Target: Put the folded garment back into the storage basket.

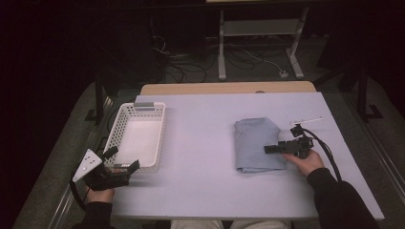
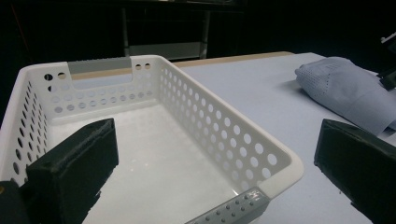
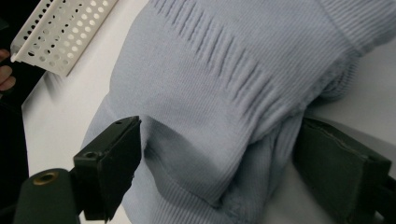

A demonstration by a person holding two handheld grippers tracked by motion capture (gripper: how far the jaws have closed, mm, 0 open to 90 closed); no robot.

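One folded, pale blue ribbed knit garment (image 1: 256, 145) lies flat on the lavender-grey tabletop (image 1: 200, 157), and the right gripper (image 1: 273, 149) has come in over its near right edge, so the cloth sits directly between and ahead of that tool's jaws. In the right gripper view the two black jaws bracket a raised fold of the knit (image 3: 219, 154): one presses into the cloth from above and the other slides under the lower layers, with a bunch of fabric gathered between them. The jaws are still fairly wide and look to be pinching the thick fold rather than standing clear of it, so I read this as the grasping step, with the hold only just forming. The left gripper (image 1: 125, 168) hovers with its jaws apart and nothing between them, straddling the near corner of the white perforated plastic basket (image 1: 125, 125), which lies well off to the far side of the cloth from the right tool. The basket is empty. The next move, as I judge it, calls for tightening the pinch through all the layers before lifting, then carrying the bundle across the open table toward the basket; a shallow grip on only the top layer would let the fold fall open.
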